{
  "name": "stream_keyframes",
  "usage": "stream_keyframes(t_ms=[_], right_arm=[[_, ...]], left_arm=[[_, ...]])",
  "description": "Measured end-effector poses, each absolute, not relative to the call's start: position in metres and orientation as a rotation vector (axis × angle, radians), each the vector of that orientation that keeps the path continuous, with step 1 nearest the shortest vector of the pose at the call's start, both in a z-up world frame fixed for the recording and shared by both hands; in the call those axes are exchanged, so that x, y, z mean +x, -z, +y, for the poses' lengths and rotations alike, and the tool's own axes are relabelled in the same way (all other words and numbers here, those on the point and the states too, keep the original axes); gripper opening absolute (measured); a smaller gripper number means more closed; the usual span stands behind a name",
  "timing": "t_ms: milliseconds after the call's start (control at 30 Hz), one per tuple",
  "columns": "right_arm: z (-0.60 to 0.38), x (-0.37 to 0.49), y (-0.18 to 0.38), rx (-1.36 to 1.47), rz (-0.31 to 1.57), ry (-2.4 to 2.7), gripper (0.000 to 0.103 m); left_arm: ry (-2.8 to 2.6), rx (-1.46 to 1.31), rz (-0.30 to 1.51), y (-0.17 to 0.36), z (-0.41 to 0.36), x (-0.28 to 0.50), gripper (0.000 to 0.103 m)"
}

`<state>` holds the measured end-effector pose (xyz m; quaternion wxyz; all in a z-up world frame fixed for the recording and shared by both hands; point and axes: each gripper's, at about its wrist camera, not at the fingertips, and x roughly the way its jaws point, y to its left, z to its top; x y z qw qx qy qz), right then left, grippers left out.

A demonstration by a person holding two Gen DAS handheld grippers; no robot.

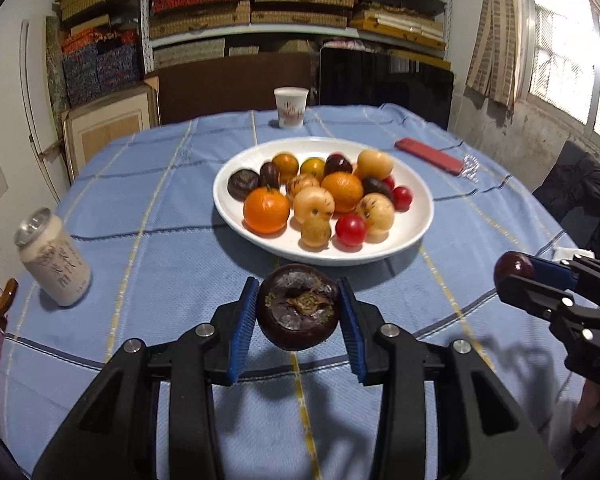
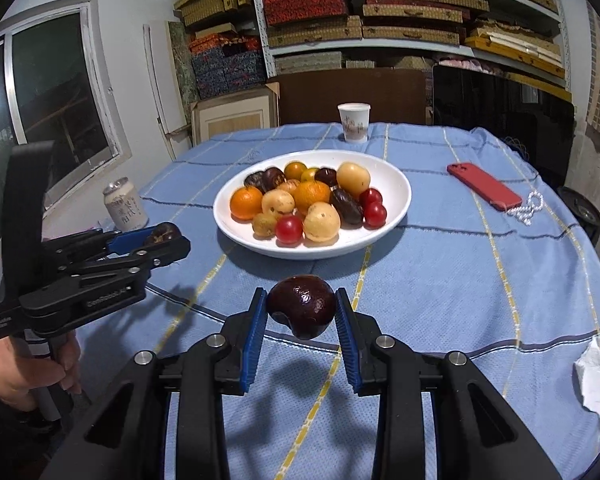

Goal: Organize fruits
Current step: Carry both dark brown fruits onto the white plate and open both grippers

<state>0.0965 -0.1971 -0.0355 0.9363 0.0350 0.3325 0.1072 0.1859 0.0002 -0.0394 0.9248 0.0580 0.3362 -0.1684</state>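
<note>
Dark fruit [image 1: 298,306] in left claw [image 1: 298,308], underside hidden, possibly mangosteen.

Straight ahead of you the wide white ceramic bowl [image 2: 396,204] takes the middle of the round table with the blue checked cloth [image 2: 480,280], and it is heaped with oranges, pale yellow fruits, dark fruits and small red ones. The cloth between you and its near rim lies bare. To your left, the cream drink can [image 1: 54,258] stands upright near the table edge. To your right, a flat red phone [image 2: 484,186] lies beside a string of white beads [image 2: 528,208], and a crumpled white tissue [image 2: 598,384] sits nearer the rim. A white paper cup [image 2: 354,122] stands beyond the bowl at the far edge.
</note>
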Motion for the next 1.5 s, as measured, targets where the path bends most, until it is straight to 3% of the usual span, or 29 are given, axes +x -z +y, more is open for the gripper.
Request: stream_keyframes(t_ms=[300, 800, 1100, 1500], right_arm=[[-0.191, 0.067, -0.028, 0.031, 0.559, -0.206, 0.034], [-0.196, 0.072, -0.040, 0.033, 0.551, -0.184, 0.034], [-0.204, 0.141, -0.048, 0.026, 0.576, -0.185, 0.034], [-0.208, 0.275, 0.020, 0.065, 0.708, -0.160, 0.035]], left_arm=[[0.340, 0.049, 0.565, -0.029, 0.008, 0.131, 0.039], [0.308, 0.065, 0.541, -0.039, 0.007, 0.121, 0.039], [0.323, 0.102, 0.533, -0.047, -0.017, 0.199, 0.039], [0.287, 0.125, 0.646, 0.018, -0.044, 0.328, 0.039]])
